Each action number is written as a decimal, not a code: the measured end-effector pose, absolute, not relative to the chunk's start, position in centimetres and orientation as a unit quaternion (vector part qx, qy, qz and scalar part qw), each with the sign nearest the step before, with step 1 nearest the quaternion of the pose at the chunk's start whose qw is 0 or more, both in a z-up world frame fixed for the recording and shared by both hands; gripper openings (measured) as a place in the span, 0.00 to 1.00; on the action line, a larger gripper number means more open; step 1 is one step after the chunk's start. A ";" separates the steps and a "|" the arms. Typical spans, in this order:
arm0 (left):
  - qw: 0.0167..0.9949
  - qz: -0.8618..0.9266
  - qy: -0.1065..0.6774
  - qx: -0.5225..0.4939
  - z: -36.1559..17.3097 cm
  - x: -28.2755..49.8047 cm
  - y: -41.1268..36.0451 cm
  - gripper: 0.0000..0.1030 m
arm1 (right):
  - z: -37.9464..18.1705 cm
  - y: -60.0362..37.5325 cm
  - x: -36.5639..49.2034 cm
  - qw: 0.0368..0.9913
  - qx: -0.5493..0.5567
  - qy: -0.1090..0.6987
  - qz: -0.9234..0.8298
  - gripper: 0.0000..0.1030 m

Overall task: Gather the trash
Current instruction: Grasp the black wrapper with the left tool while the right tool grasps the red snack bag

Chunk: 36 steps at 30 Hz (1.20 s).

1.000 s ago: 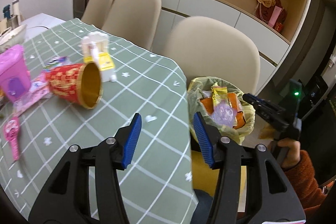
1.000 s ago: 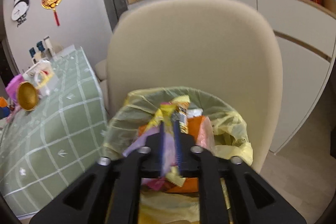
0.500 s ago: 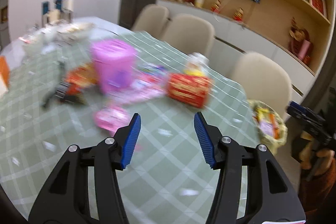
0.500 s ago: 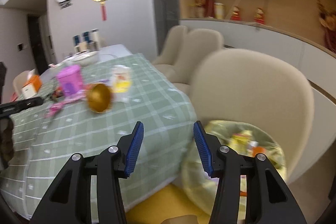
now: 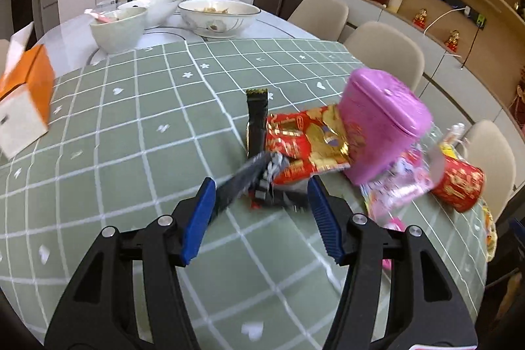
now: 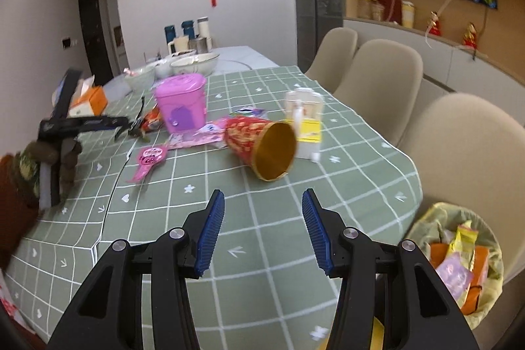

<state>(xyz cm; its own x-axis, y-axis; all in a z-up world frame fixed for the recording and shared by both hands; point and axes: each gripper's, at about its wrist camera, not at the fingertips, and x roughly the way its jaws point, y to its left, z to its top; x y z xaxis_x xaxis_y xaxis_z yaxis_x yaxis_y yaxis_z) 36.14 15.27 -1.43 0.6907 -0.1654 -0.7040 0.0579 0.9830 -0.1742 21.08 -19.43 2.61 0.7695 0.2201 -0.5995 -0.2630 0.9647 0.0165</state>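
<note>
Blue ribbed pads are facing each other across a wide gap on the left gripper point(image 5: 261, 215), whose jaws are opening just above the green checked tablecloth point(image 5: 137, 133); a dark crumpled wrapper point(image 5: 262, 182) is lying on the cloth between the fingertips, with no pad pressing on it. Just beyond that wrapper a shiny red and gold foil packet point(image 5: 308, 140) is lying flat, and a slim black sachet point(image 5: 256, 120) is stretching away from it. Right of the foil packet a pink lidded plastic tub point(image 5: 380, 127) is standing, with a red and gold paper cup point(image 5: 459, 186) tipped on its side further right. Far behind the tub, white ceramic bowls point(image 5: 216, 17) are sitting on the bare tabletop.

The right gripper point(image 6: 262, 232) is hovering with its jaws standing well apart and nothing between them. Ahead of it the same paper cup point(image 6: 262, 143) is showing its gold mouth. Right of this gripper, beside the table, a yellow-lined trash bin point(image 6: 456, 255) is holding wrappers.
</note>
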 end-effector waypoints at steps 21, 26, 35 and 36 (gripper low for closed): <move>0.907 -0.067 0.403 -0.105 -1.0 23.3 20.9 0.29 | 2.1 0.9 30.9 0.899 -0.100 0.336 0.261 0.45; 0.900 -0.092 0.409 -0.116 -1.3 22.8 21.2 0.29 | 0.5 6.5 34.7 0.889 -0.161 0.351 0.246 0.45; 0.903 -0.106 0.390 -0.146 0.5 21.4 22.6 0.30 | -1.6 11.5 37.6 0.880 -0.258 0.346 0.196 0.42; 0.904 -0.108 0.388 -0.146 0.6 21.2 22.5 0.30 | -2.0 11.6 38.1 0.876 -0.259 0.359 0.190 0.40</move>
